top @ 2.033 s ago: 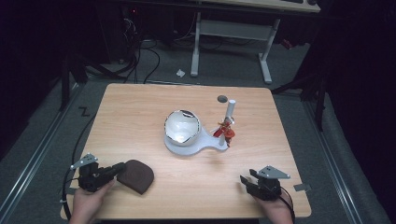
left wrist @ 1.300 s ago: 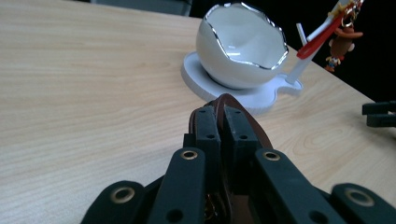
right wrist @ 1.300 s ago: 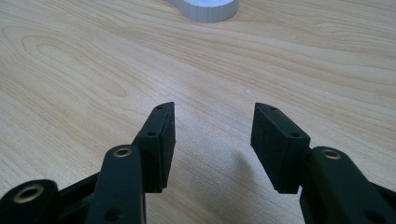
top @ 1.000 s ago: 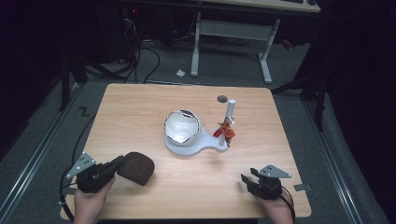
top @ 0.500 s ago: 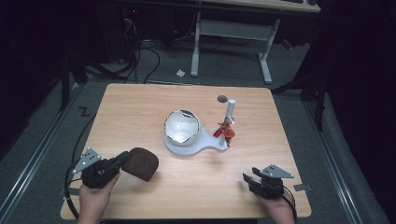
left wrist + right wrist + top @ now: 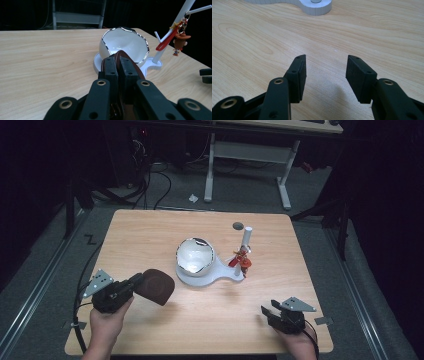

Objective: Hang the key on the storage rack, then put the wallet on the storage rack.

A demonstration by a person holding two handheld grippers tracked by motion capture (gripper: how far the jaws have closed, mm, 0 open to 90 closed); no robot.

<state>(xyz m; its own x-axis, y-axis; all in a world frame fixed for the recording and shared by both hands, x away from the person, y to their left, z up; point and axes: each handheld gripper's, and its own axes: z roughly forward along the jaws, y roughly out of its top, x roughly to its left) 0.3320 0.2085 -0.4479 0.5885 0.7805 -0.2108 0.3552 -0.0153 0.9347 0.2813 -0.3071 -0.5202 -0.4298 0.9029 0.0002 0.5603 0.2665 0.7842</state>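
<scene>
Left gripper [image 6: 131,286] clamps a brown disc [image 6: 156,286], w/ white bowl [image 6: 195,255] just ahead-right; right gripper [image 6: 267,312] sits agape, empty, on table [image 6: 150,232].

Bowl [image 6: 195,255] left of keychain stand [image 6: 245,246]

A light wooden table [image 6: 150,230] stands on a grey floor [image 6: 50,250]. At the far side, a desk frame with white legs [image 6: 285,185] stands in a dark, unlit area. Black cables [image 6: 150,180] lie on the floor at far left.
</scene>
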